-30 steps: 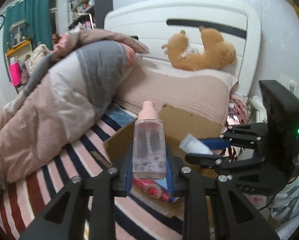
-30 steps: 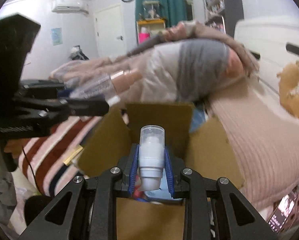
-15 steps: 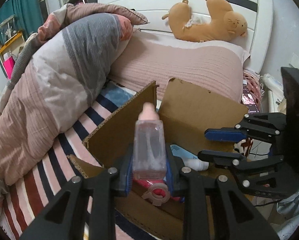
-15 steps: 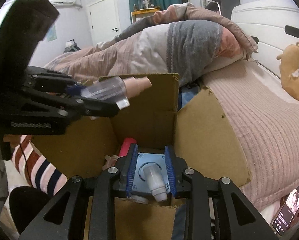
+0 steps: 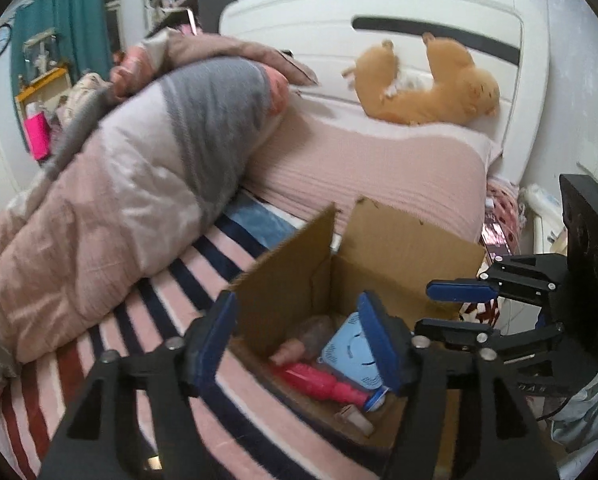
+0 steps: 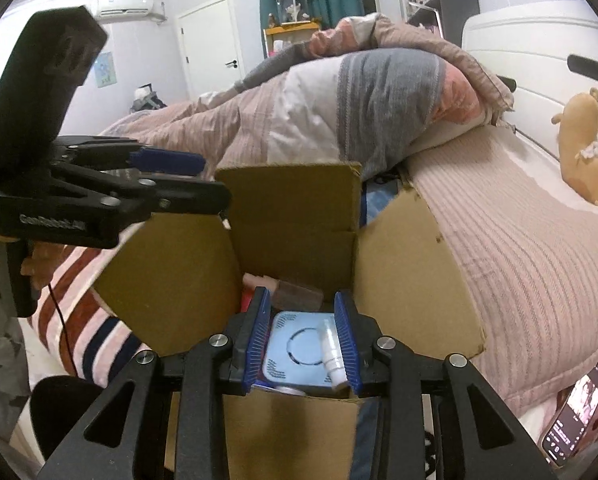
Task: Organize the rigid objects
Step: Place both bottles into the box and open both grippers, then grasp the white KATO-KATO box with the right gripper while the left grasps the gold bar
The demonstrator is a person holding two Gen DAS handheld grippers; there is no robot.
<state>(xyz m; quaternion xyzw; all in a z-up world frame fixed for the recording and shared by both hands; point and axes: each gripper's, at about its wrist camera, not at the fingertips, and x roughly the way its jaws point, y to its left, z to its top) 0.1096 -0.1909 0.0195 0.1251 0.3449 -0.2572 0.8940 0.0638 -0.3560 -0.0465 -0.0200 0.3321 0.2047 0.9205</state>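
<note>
An open cardboard box (image 5: pixel 411 248) (image 6: pixel 295 212) stands on the striped bed. Inside lie a light blue device (image 5: pixel 353 354) (image 6: pixel 295 344), a red-pink bottle (image 5: pixel 319 382), the clear bottle with a pink cap (image 5: pixel 303 342) (image 6: pixel 295 292) and a small white bottle (image 6: pixel 331 350). My left gripper (image 5: pixel 303 334) is open and empty above the box's near edge. My right gripper (image 6: pixel 302 338) is open and empty over the box; it also shows in the left wrist view (image 5: pixel 455 308), and the left gripper shows in the right wrist view (image 6: pixel 191 180).
A bunched pink and grey duvet (image 5: pixel 131 184) lies left of the box. A pink pillow (image 5: pixel 371 168) and an orange plush toy (image 5: pixel 431 88) sit by the white headboard. A lit phone (image 6: pixel 579 408) lies at the bed's edge.
My left gripper opened and the clear pink-capped bottle dropped into the box. My right gripper, which released the white bottle earlier, stays open over the box.
</note>
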